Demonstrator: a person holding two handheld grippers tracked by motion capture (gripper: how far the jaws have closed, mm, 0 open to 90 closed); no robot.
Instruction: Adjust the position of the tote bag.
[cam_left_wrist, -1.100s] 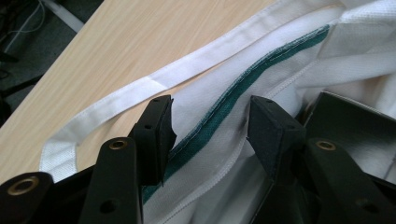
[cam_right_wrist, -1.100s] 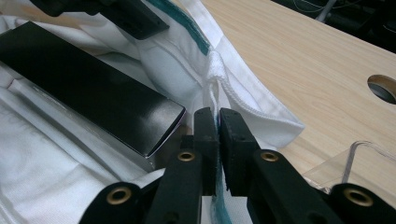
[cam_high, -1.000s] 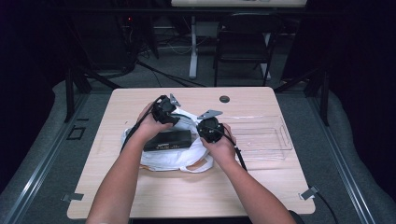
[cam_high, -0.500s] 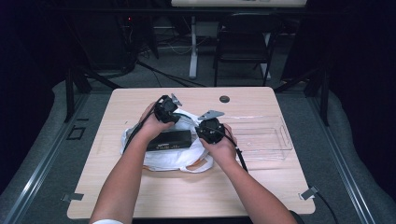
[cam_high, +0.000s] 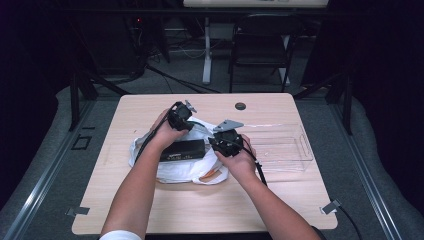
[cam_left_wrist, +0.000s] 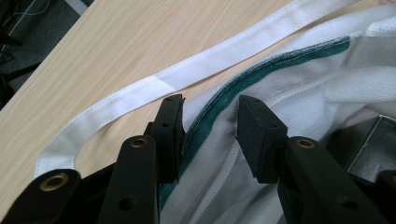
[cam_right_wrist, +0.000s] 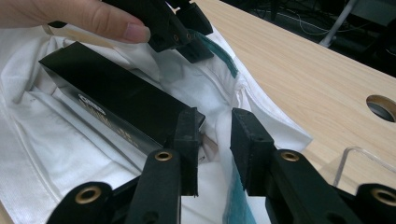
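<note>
The jaws of the left gripper (cam_left_wrist: 208, 121) are held apart, and the green-trimmed rim of a white cloth bag (cam_left_wrist: 299, 74) is seen between them, the trim lying against the inner face of one jaw while the other jaw stands clear of the fabric. A white strap (cam_left_wrist: 140, 91) of the bag is laid in a loop on the bench (cam_left_wrist: 116, 42) just beyond the jaws. The jaws of the right gripper (cam_right_wrist: 215, 135) are likewise held apart, with a fold of the bag's white rim passing up between them; one jaw is set against the end of a long black box (cam_right_wrist: 116, 100) that is lying inside the bag. In the right gripper view the left gripper and a thumb of the left hand (cam_right_wrist: 74, 16) are seen at the far rim of the bag. From the high view, the bag (cam_high: 175, 170) is seen lying near the middle of the bench (cam_high: 150, 210), with the black box (cam_high: 184, 149) resting in its opened mouth between the two grippers. A clear plastic tray (cam_high: 280, 147) is placed on the bench just to the right of the bag, beside the right hand (cam_high: 239, 160).
</note>
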